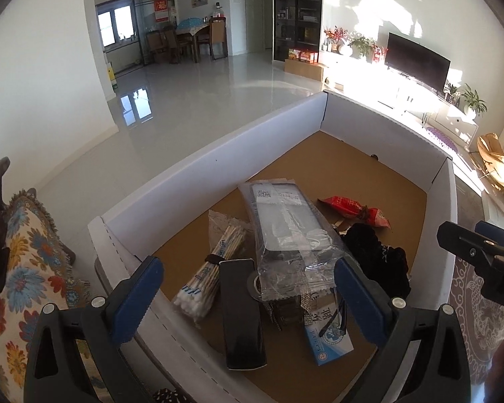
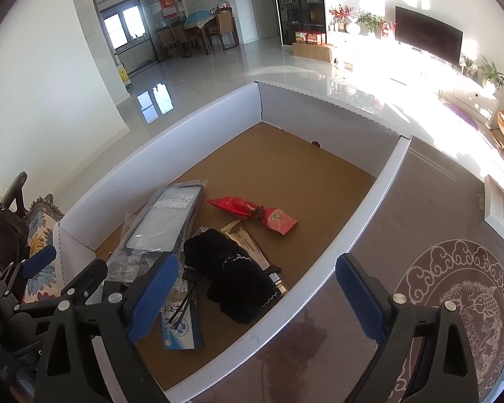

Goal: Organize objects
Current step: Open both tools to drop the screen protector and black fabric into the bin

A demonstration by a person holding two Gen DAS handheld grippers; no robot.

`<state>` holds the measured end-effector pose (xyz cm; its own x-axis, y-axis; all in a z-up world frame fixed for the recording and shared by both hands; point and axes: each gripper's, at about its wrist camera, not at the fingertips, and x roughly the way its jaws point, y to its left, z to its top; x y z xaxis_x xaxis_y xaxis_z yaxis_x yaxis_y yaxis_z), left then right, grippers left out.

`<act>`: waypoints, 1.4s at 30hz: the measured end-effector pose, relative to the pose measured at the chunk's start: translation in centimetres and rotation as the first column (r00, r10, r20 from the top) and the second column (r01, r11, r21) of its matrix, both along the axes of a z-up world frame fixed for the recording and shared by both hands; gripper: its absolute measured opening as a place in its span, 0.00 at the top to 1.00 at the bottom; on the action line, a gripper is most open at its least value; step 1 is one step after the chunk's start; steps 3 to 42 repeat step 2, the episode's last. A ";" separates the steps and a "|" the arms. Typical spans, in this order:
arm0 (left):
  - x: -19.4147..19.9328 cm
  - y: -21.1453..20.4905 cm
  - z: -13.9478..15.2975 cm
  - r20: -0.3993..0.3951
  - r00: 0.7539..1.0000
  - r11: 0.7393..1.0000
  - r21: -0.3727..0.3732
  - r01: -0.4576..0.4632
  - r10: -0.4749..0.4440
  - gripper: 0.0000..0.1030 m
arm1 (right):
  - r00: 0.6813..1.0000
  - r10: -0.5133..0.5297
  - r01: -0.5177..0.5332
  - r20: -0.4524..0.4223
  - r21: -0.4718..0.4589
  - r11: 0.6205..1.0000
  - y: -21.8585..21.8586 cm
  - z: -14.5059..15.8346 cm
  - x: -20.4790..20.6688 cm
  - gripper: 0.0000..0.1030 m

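Observation:
A white-walled cardboard box (image 1: 218, 154) with a brown floor holds the objects. A phone case in a clear bag (image 1: 285, 221) lies over a bundle of cotton swabs (image 1: 208, 275), a flat black case (image 1: 242, 312) and a blue-and-white carton (image 1: 329, 336). Beside them lie a black cloth pouch (image 2: 232, 278), a gold tube (image 2: 248, 241) and a red snack packet (image 2: 252, 213). My left gripper (image 1: 248, 299) hangs open above the pile, holding nothing. My right gripper (image 2: 257, 297) is open and empty, straddling the box's (image 2: 171, 154) near right wall.
The box sits on a dark table with a pale fish pattern (image 2: 453, 302). A floral cushion (image 1: 27, 268) and a dark bag (image 2: 3, 231) are at the left. A white booklet (image 2: 500, 208) lies at the table's right edge. The box's far half is bare floor.

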<state>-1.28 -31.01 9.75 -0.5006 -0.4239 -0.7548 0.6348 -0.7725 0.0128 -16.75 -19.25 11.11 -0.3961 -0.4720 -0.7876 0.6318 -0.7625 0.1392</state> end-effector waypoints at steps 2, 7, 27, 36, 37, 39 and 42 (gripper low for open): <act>0.1 0.3 0.0 -0.004 1.000 1.000 -0.024 0.000 0.000 0.00 | 1.000 0.002 -0.002 0.006 -0.011 1.000 0.0 -0.1 0.1 0.08; 0.1 0.3 0.0 -0.004 1.000 1.000 -0.024 0.000 0.000 0.00 | 1.000 0.002 -0.002 0.006 -0.011 1.000 0.0 -0.1 0.1 0.08; 0.1 0.3 0.0 -0.004 1.000 1.000 -0.024 0.000 0.000 0.00 | 1.000 0.002 -0.002 0.006 -0.011 1.000 0.0 -0.1 0.1 0.08; 0.1 0.3 0.0 -0.004 1.000 1.000 -0.024 0.000 0.000 0.00 | 1.000 0.002 -0.002 0.006 -0.011 1.000 0.0 -0.1 0.1 0.08; 0.1 0.3 0.0 -0.004 1.000 1.000 -0.024 0.000 0.000 0.00 | 1.000 0.002 -0.002 0.006 -0.011 1.000 0.0 -0.1 0.1 0.08; 0.1 0.3 0.0 -0.004 1.000 1.000 -0.024 0.000 0.000 0.00 | 1.000 0.002 -0.002 0.006 -0.011 1.000 0.0 -0.1 0.1 0.08; 0.1 0.3 0.0 -0.004 1.000 1.000 -0.024 0.000 0.000 0.00 | 1.000 0.002 -0.002 0.006 -0.011 1.000 0.0 -0.1 0.1 0.08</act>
